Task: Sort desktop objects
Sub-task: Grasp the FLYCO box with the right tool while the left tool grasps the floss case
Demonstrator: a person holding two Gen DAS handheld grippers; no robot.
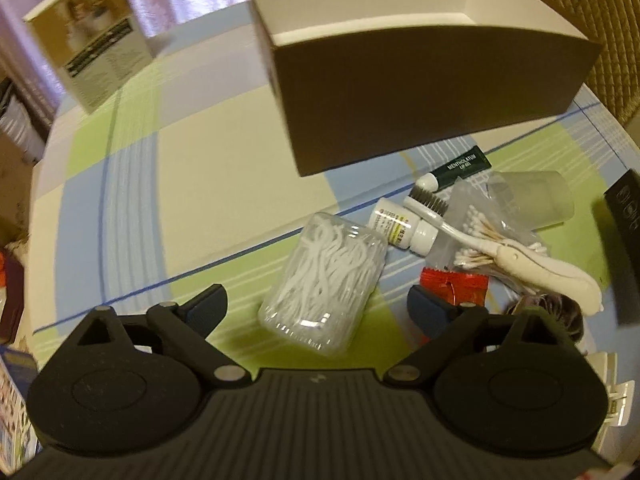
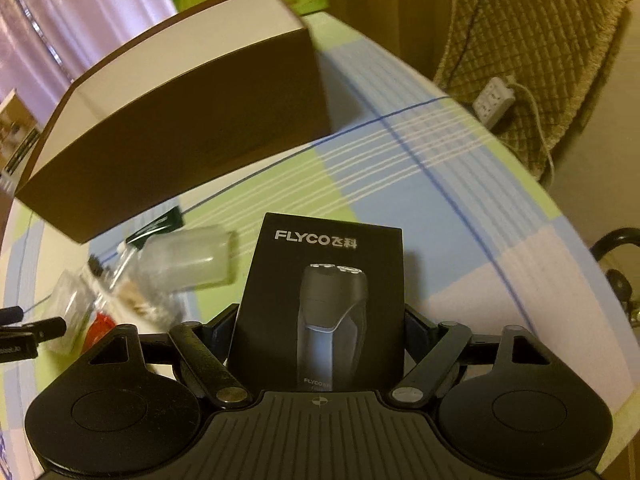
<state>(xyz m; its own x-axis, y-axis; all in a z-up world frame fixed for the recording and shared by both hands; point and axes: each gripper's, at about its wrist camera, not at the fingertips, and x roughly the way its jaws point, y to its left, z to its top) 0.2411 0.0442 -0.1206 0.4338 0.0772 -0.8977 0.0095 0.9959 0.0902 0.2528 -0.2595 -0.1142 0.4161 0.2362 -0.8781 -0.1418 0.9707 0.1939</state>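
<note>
Right gripper: closing its two fingers on the sides of the black shaver box, gripping it upright over the checked tablecloth
Left gripper: hanging wide open, gripping nothing, its fingers standing either side of the clear floss-pick tub
Brown open box: sitting toward the table's far edge
Toothbrush: lying across the cotton swabs, just beside the white bottle
</note>
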